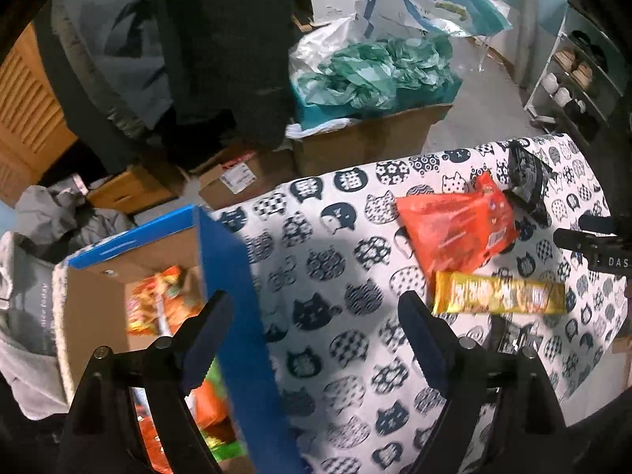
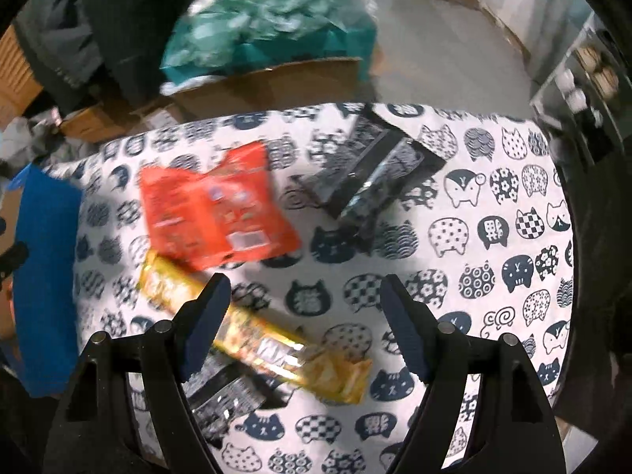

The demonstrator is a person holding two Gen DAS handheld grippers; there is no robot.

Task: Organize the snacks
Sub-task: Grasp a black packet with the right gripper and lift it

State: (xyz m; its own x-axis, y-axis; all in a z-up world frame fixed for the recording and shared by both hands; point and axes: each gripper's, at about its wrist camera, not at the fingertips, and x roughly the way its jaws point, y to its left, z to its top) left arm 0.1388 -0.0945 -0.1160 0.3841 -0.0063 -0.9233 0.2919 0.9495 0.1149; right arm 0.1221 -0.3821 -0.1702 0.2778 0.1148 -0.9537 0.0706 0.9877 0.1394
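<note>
A cat-print cloth [image 1: 335,276] covers the table. On it lie an orange snack bag [image 1: 458,229], a long yellow packet [image 1: 499,298] and black packets [image 1: 527,181]. A blue-edged cardboard box [image 1: 221,260] at the table's left holds orange and green snack packs [image 1: 162,304]. My left gripper [image 1: 312,316] is open and empty, straddling the box's right wall. My right gripper [image 2: 306,300] is open and empty above the cloth, its left finger over the yellow packet [image 2: 260,335]. The orange bag [image 2: 217,213], a black packet [image 2: 379,170] and another black packet [image 2: 225,391] show there too.
Beyond the table stands a cardboard box [image 1: 367,138] stuffed with green plastic bags, with smaller boxes [image 1: 237,177] on the floor. A shoe rack [image 1: 572,79] stands at the far right. Dark clothes hang at the back left. The right gripper's body [image 1: 600,249] shows at the edge.
</note>
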